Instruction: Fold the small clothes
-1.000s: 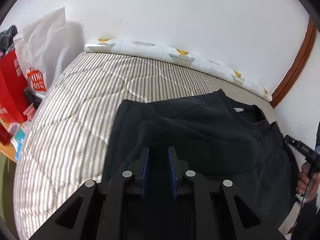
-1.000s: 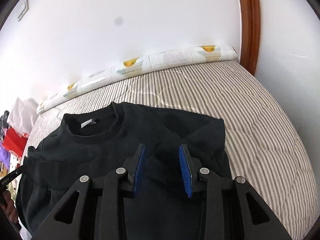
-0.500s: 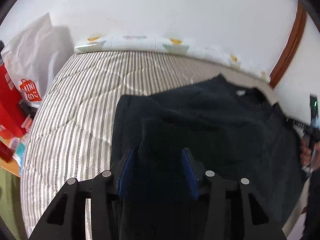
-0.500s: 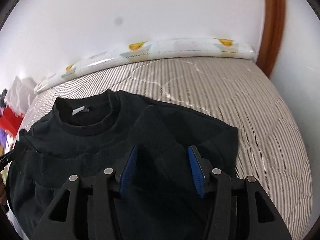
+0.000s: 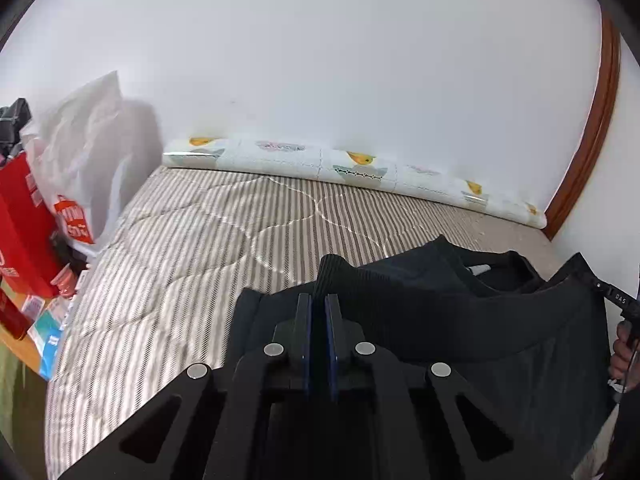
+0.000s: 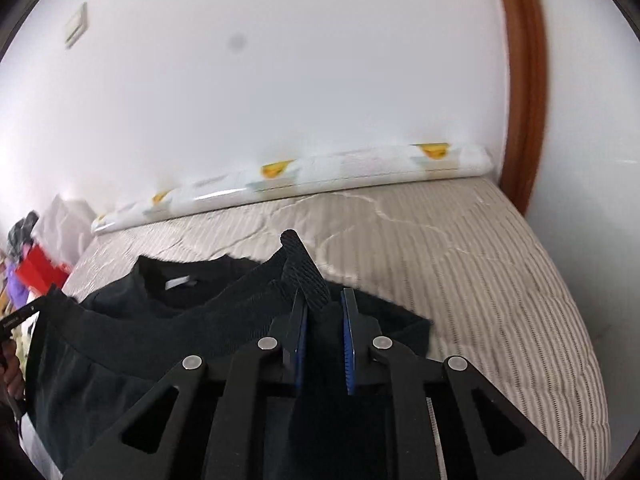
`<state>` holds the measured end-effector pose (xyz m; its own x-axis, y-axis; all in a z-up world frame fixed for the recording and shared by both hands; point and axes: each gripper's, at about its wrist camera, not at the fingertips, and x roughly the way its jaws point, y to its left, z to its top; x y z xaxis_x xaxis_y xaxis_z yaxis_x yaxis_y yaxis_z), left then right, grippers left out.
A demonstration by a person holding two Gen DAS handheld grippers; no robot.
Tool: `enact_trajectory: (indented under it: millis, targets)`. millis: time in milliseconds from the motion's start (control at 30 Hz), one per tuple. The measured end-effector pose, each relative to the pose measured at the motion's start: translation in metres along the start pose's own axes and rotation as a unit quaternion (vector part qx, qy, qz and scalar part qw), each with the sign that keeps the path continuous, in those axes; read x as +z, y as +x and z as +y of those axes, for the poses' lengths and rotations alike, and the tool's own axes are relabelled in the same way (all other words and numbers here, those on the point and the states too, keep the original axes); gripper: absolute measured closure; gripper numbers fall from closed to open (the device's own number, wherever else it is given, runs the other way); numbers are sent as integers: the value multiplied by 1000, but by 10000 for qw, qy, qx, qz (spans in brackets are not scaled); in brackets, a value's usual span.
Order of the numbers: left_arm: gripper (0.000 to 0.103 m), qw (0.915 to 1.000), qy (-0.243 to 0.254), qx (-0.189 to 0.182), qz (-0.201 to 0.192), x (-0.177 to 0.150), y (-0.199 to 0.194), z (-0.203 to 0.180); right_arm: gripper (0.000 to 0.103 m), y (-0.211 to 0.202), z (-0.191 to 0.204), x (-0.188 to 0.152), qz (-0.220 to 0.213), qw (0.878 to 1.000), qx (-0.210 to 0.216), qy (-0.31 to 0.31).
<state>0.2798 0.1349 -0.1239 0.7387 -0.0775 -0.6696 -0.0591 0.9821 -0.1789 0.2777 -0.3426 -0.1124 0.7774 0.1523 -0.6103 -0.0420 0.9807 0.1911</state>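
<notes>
A black sweatshirt (image 5: pixel 460 320) lies on the striped bed (image 5: pixel 180 260), its neck label facing up. My left gripper (image 5: pixel 318 300) is shut on a ribbed sleeve cuff (image 5: pixel 332 276), which sticks up above the pads. In the right wrist view the same sweatshirt (image 6: pixel 180 328) spreads to the left. There my right gripper (image 6: pixel 323 296) has its jaws closing on the other ribbed cuff (image 6: pixel 300 264), which stands lifted between the blue pads. The opposite gripper shows at each view's edge, the right gripper (image 5: pixel 612 296) with a hand (image 5: pixel 622 352) and the left gripper (image 6: pixel 20 316).
A rolled patterned mat (image 5: pixel 360 168) lies along the white wall at the bed's far edge. A white plastic bag (image 5: pixel 88 152) and a red box (image 5: pixel 20 220) stand beside the bed on the left. A brown wooden frame (image 6: pixel 520 80) rises at the right.
Both grippers widened over the sleeves, then closed on the ribbed cuffs. Both cuffs now stand raised off the sweatshirt's body, and both views have lifted a little.
</notes>
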Motion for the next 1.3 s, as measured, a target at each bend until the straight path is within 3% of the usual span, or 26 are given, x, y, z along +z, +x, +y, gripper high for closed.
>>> enact_trajectory:
  millis: [167,267,433,733,800,933,1100,1300]
  targets:
    - [96,9986,-38,200,491,-4,35,-2,88,49,-10,-12,718,9967,-333,184]
    - [93,9979,-30,232,601,-5,37,-2,85,55,-8,-18,814,9957,-445,51]
    - [92,9964,226,400,707,-7,30,-10,71,38,-5,-22,824,9944,-661,-18]
    - [79,9972,420,269,549,-21,-26,-25,64,-28,12,-53,799,9913,-1043,-81]
    - [73,9979,401,186,466,-29,-46,-26,60,-47,26,-60,769,9924,-964,-55]
    - [58,9990,282,13,345,-50,-83,-14,37,-79,67,-75,585,9953,-758,-146]
    - [53,9997,64,81,234,-90,-132,13,34,-96,133,-104,562,9966,-419,-436]
    - [50,9984,-268,306,384,-139,-159,58,31,-96,208,-147,691,9946,-43,-776]
